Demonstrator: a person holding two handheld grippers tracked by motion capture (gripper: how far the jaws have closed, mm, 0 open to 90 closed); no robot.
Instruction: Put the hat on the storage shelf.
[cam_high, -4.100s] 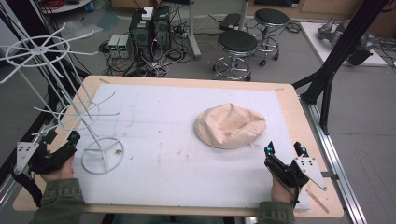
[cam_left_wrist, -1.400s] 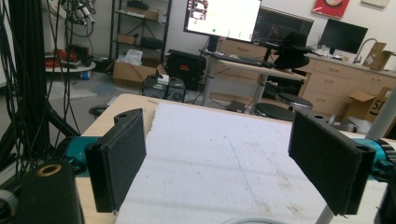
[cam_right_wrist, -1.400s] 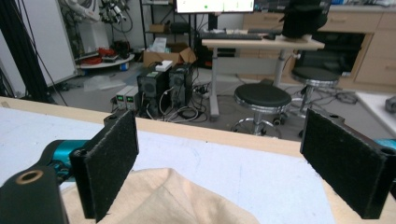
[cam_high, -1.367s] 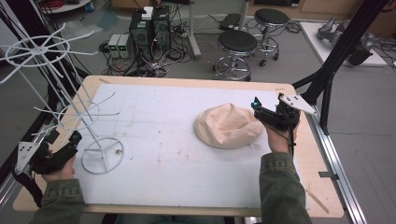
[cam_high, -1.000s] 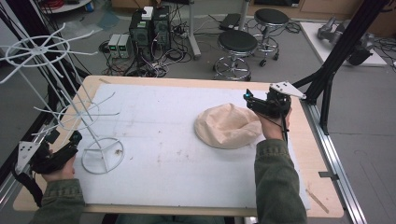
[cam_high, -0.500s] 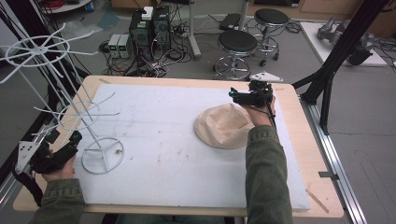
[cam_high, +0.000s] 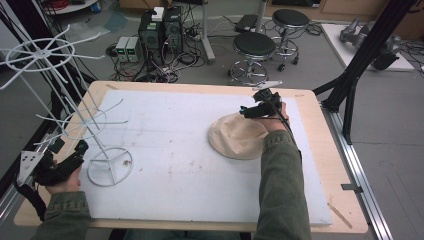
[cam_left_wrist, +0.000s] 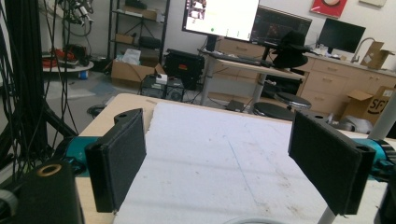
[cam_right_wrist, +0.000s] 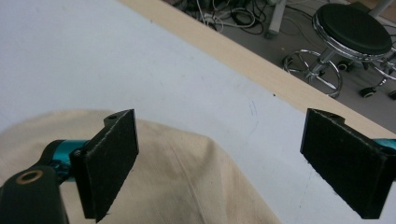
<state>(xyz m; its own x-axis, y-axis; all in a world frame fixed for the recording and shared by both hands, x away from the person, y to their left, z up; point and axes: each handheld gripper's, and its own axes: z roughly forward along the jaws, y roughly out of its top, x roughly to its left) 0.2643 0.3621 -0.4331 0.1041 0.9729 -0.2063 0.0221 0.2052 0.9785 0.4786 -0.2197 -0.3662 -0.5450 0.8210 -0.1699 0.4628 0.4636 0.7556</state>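
I've got my right gripper (cam_high: 251, 108) out over the far edge of the beige hat (cam_high: 239, 136), jaws spread wide and holding nothing, one pad above the cloth and the other out over the bare white mat (cam_high: 175, 150). In the right gripper view the hat (cam_right_wrist: 177, 172) bulges up just under my near jaw, a seam running down its crown, so I judge I'm lined up to pinch the rim from the far side, where the soft fabric lifts off the mat and gives the pads something to bite. The hat itself lies flat, directly below and toward me from this gripper, with my sleeve (cam_high: 280, 180) crossing its right side. My left gripper (cam_high: 67, 162) rests low at the near left corner, also open and empty, jaws framing clean mat in its own view; it's parked just beside the round base of the white wire rack (cam_high: 109, 167), likely ready to steady it. That rack stands well to the left of the hat, its thin prongs sticking out at several heights, and those are what I'd have to thread around. Between hat and rack the mat is bare. Beyond the table's far edge sit black stools (cam_high: 255, 47) and tangled cables, out of my way.
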